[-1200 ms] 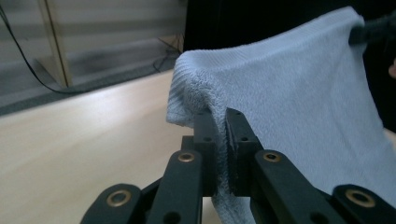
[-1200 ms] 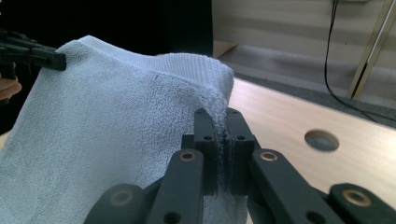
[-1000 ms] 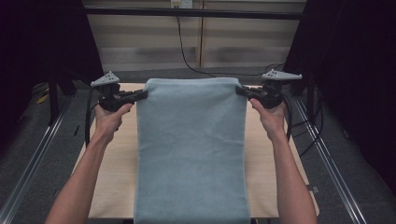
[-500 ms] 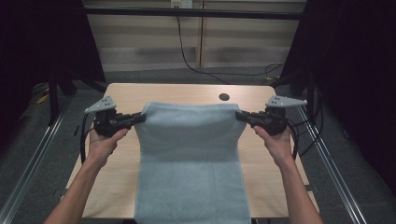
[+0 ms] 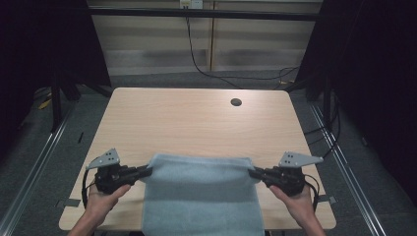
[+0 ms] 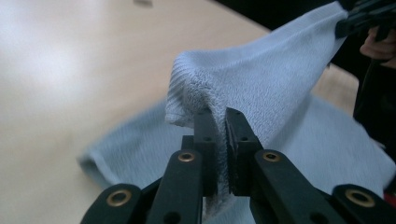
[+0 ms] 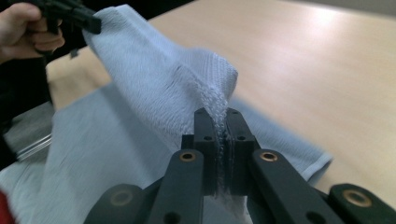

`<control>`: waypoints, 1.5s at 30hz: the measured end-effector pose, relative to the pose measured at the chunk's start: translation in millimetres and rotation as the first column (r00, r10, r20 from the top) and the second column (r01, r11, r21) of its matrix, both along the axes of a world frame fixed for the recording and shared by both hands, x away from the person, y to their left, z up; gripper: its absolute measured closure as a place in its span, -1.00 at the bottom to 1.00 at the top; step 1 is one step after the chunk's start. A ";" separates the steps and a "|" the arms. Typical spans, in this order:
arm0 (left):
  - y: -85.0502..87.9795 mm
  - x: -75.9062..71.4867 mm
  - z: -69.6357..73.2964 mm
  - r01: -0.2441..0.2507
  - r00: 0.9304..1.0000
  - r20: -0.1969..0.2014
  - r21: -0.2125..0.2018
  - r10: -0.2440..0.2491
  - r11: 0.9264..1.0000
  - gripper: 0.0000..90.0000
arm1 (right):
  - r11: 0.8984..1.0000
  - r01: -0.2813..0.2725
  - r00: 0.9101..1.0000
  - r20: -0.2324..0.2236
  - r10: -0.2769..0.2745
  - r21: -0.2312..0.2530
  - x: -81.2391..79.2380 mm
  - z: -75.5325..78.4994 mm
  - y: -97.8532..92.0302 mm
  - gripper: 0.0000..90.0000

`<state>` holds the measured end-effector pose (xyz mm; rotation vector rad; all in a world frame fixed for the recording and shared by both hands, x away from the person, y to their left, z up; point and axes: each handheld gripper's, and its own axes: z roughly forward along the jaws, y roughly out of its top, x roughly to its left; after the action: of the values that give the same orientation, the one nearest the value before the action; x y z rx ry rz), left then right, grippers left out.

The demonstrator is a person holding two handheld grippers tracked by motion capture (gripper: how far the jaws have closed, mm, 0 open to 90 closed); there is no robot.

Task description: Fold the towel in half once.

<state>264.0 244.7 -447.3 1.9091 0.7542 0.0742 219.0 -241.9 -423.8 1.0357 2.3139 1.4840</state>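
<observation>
One light blue towel [image 5: 201,196], held by its two upper corners over the near edge of the wooden table [image 5: 196,118]. Top edge runs straight across from side to side, stretched between the grippers; the long axis runs from that edge toward the person, and the cloth passes out of the high view at the bottom. Left gripper [image 5: 146,170]: jaws clamped together on the towel's left corner, cloth bunched between the pads. Right gripper [image 5: 253,172]: jaws likewise pinched tight on the right corner. Both point inward, toward each other. Grey three-cornered plates sit on top of each. No brand, label or writing can be read.
</observation>
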 end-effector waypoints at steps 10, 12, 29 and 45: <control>-11.5 -40.6 -42.8 0.074 0.992 -0.110 0.145 -0.058 0.987 0.88 | 0.993 -0.048 0.984 -0.177 0.028 -0.107 -28.0 -59.4 8.4 0.91; -14.0 -38.1 -48.2 0.074 0.993 -0.106 0.201 -0.053 0.977 0.88 | 0.994 -0.038 0.981 -0.191 0.018 -0.099 -27.4 -62.9 6.8 0.91; -18.0 72.2 -56.9 -0.071 0.992 -0.092 0.204 0.091 0.976 0.89 | 0.979 0.050 0.981 -0.172 -0.085 -0.196 61.3 -77.4 26.2 0.92; -24.2 152.8 -57.7 -0.186 0.975 -0.077 0.229 0.208 0.956 0.89 | 0.974 0.138 0.970 -0.175 -0.170 -0.179 151.6 -81.6 33.2 0.92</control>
<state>416.7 220.6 -504.9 2.0529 1.0412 0.1943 370.7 -208.7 -505.4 1.3256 2.3694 1.1583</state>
